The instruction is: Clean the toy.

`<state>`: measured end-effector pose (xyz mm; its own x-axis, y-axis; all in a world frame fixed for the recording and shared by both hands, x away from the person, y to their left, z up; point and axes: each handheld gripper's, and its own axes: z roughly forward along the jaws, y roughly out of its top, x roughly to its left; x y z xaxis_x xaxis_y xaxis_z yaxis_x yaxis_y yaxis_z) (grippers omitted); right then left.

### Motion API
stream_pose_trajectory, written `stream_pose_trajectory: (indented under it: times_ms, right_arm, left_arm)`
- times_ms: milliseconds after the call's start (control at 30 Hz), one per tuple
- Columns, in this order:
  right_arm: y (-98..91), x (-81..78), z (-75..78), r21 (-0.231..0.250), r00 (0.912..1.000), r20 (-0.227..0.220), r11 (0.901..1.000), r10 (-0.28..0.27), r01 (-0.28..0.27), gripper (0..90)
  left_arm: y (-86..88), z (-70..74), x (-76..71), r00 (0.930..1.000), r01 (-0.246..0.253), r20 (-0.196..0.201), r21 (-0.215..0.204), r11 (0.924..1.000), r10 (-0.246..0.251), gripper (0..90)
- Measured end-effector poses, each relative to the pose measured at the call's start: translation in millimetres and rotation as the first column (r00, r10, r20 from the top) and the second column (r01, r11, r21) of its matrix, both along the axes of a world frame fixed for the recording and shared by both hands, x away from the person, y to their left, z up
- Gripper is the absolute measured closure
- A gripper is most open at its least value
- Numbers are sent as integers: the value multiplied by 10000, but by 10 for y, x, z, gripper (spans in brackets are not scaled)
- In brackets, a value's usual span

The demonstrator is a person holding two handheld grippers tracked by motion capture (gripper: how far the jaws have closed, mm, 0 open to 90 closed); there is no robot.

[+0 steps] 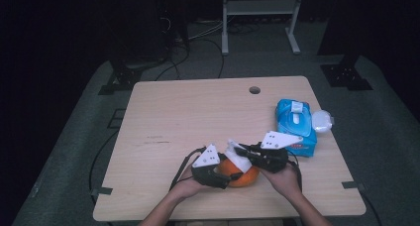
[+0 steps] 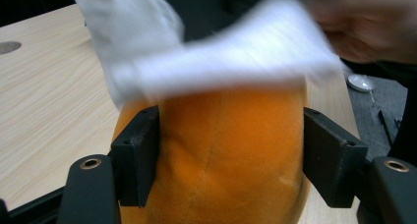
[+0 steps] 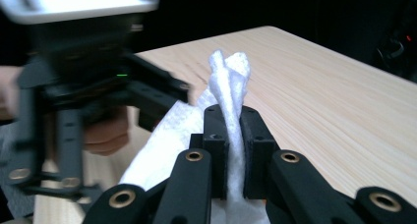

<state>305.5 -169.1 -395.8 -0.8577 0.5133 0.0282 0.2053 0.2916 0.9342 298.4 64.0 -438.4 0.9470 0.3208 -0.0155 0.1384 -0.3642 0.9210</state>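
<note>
A round orange fruit-like thing lies near the table's front edge. My left gripper grips it from the left; in the left gripper view both black pads press on the orange thing's sides. A white wipe is draped over its top, and my right gripper holds that wipe from the right. In the right gripper view the jaws are shut on a bunched fold of the wipe, with the left gripper's body close at the left. The wipe is blurred.
A blue packet of wipes lies at the table's right side, with a small white round cap beside it. A cable hole is in the wooden tabletop near the far edge. Metal frame legs stand behind the table.
</note>
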Motion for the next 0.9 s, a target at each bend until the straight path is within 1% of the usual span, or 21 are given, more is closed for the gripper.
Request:
stream_pose_trajectory:
  times_ms: [67,167,200,233,267,300,333,400,467,500,533,567,633,700,733,800,867,900]
  right_arm:
    - [-104,42,-14,189,9993,-364,9998,-87,94,825]
    - [-194,37,-9,104,9989,-382,9996,-270,274,825]
    - [-219,42,-12,150,9986,-440,9994,-294,301,825]
    - [-234,43,-13,155,9980,-539,9993,-317,326,825]
    - [-241,49,-18,219,9977,-635,9994,-238,253,825]
    - [-226,51,-18,223,9967,-811,9997,-90,108,825]
    - [-204,45,-15,209,9963,-854,9998,4,14,825]
    - [-130,21,-10,206,9961,-838,9995,272,-256,825]
    - [-54,13,-16,73,9954,-843,9990,449,-445,824]
    - [-46,15,-18,52,9955,-851,9991,428,-425,824]
    - [-59,34,-22,105,9958,-828,9992,391,-384,824]
    - [-98,67,-30,280,9952,-923,9992,314,-290,824]
    - [-172,107,-57,439,9941,-1078,9990,69,-21,824]
    - [-255,146,-99,623,9915,-1294,9978,-125,207,824]
    - [-293,158,-117,678,9908,-1334,9972,-228,321,824]
    - [-360,172,-147,773,9882,-1465,9955,-435,553,824]
    - [-408,189,-179,870,9854,-1611,9938,-550,697,824]
    - [-426,200,-197,966,9834,-1723,9925,-574,748,824]
  left_arm:
    - [-2,12,-4,10000,0,40,33,10000,0,304]
    - [16,5,6,9999,-60,-106,-72,10000,59,303]
    - [16,5,5,9999,-48,-104,-66,10000,47,302]
    - [12,6,1,10000,3,-65,-15,10000,-3,301]
    - [-3,9,-7,9999,165,49,131,9998,-166,297]
    - [-16,10,-15,9995,275,143,232,9994,-279,291]
    - [-29,15,-29,9989,369,292,401,9985,-380,288]
    - [-55,10,-65,9961,630,577,621,9961,-666,286]
    - [-68,9,-82,9951,626,719,705,9955,-676,286]
    - [-60,14,-74,9959,552,679,690,9961,-599,288]
    - [-46,13,-63,9972,444,578,543,9975,-475,291]
    - [-34,14,-52,9977,386,530,497,9980,-412,296]
    - [0,13,-14,9994,197,275,259,9995,-204,301]
    - [38,3,23,10000,91,38,39,10000,-91,302]
    - [62,2,42,10000,3,-75,-30,10000,-3,302]
    - [113,2,85,9991,-235,-351,-238,9994,227,302]
    - [178,-8,140,9957,-514,-804,-545,9972,469,302]
    - [195,-15,157,9943,-557,-938,-629,9965,497,301]
